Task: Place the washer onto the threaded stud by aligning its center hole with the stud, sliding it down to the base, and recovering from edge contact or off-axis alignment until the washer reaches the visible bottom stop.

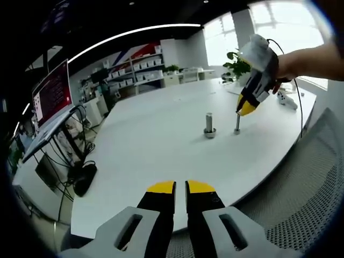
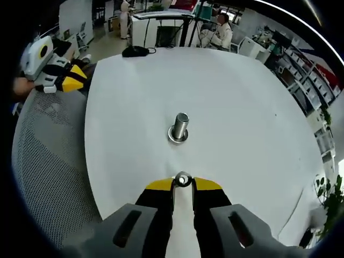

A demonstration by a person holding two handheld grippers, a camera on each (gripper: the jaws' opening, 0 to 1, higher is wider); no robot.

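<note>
Right now I count 2 upright metal pieces on the white table (image 2: 242, 107): 1 thick threaded stud (image 2: 180, 124) with a washer (image 2: 178, 136) ringing its base, and 1 thinner bolt (image 1: 237, 123) standing beside it.

In the right gripper view, my right gripper (image 2: 183, 184) sits at 6 o'clock, jaws nearly together, pinching a small round metal piece (image 2: 183, 179) at the tips; can't tell whether it's a second washer or the bolt's head seen end-on. The stud is straight ahead at 12 o'clock from those tips, near but apart. My left gripper (image 2: 72, 78) shows at 10 o'clock, off the table edge over the mesh chair (image 2: 48, 156).

In the left gripper view, the left gripper's (image 1: 180, 188) yellow-tipped jaws stand close together w/ a thin slit between, nothing in them. Stud (image 1: 209, 123) w/ washer lies at approx 1 o'clock, well apart. The right gripper (image 1: 246, 107) hangs tip-down just over the thin bolt, at 2 o'clock. A laptop (image 1: 51, 99) sits at 10 o'clock.
</note>
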